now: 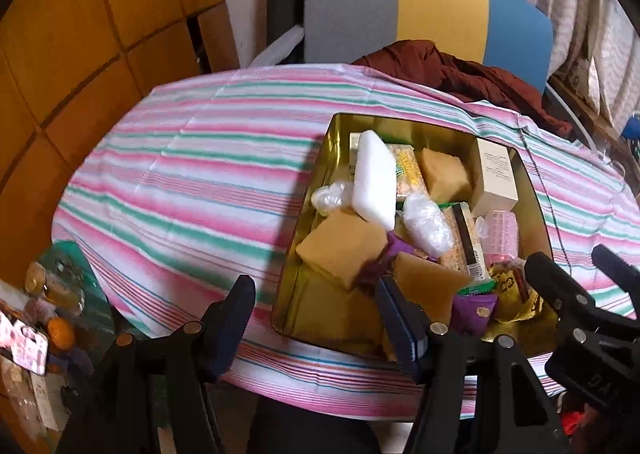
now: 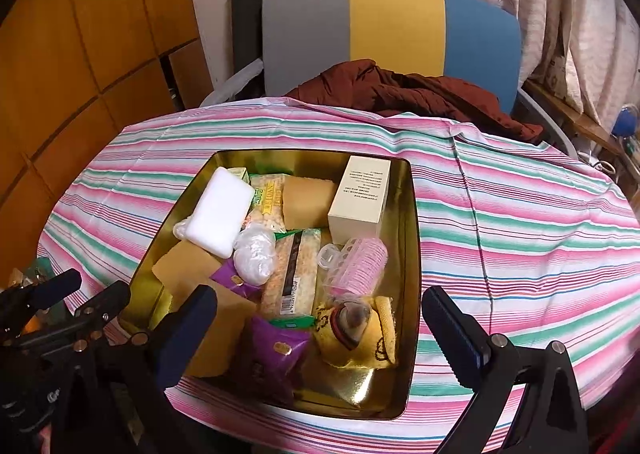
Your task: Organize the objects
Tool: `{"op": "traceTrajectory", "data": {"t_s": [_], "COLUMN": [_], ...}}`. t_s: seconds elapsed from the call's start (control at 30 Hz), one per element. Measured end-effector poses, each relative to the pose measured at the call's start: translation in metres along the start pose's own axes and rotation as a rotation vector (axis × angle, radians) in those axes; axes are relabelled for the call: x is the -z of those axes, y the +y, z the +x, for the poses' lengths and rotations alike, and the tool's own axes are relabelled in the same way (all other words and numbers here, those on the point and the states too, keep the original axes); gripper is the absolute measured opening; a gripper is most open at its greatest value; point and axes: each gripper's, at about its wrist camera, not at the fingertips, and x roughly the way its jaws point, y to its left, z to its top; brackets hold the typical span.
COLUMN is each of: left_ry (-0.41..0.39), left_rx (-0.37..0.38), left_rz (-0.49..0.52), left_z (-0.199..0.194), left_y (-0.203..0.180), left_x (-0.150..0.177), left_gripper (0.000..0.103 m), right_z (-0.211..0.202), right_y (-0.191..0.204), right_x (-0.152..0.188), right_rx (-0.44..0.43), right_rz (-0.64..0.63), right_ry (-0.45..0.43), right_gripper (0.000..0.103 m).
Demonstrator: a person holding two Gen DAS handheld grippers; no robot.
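Left wrist view: the gold tin sits centre-right of the frame on the striped tablecloth, packed w/ loose items. The left gripper is at the bottom, fingers spread wide w/ nothing between them; its right finger overlaps the tin's near-left corner. The right gripper pokes in at lower right. A white foam block leans up in the tin's upper left, tan sponge just below it, cream box upright at upper right, pink roller below that. A chair w/ a brown garment stands behind the table.

Right wrist view: the tin fills centre frame. The right gripper is low in the frame, fingers spread well apart — empty, straddling the tin's near half. Between them lie a purple packet and a yellow cloth item; a clear-wrapped snack bar runs up the middle, w/ a crinkled plastic bundle beside it.

Handling, as a guess: nearly all light. Foam and sponge are soft and should squash, so pinch across the short side, gently. The cream box looks stiff w/ flat faces — prob. the easiest grip, across its narrow width. Packets and plastic bundle look slippery and crinkly; take them at a bunched edge. The roller is ribbed but may roll, so grip across its barrel.
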Motion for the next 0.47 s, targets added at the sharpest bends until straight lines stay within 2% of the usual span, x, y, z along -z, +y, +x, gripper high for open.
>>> {"op": "traceTrajectory", "data": {"t_s": [0.17,0.37,0.47], "left_ry": [-0.014,-0.1,-0.109], "left_rx": [0.005,-0.064,-0.078], "left_rz": [-0.011,0.014,0.031], "left_z": [-0.002,-0.013,-0.014], "left_y": [0.003,-0.001,-0.004], "left_x": [0.0,0.001,0.0], "left_gripper": [0.062,0.062,0.062], "right_z": [0.004,0.007,0.007], "right_y": [0.001,0.002,0.001], "right_x": [-0.001,-0.002,-0.001], "right_rx": [0.005,-0.005,-0.01], "right_rz": [0.001,0.006,0.008], "right_ry": [0.006,0.011,0.014], "right_gripper": [0.103,0.103,0.103]}}
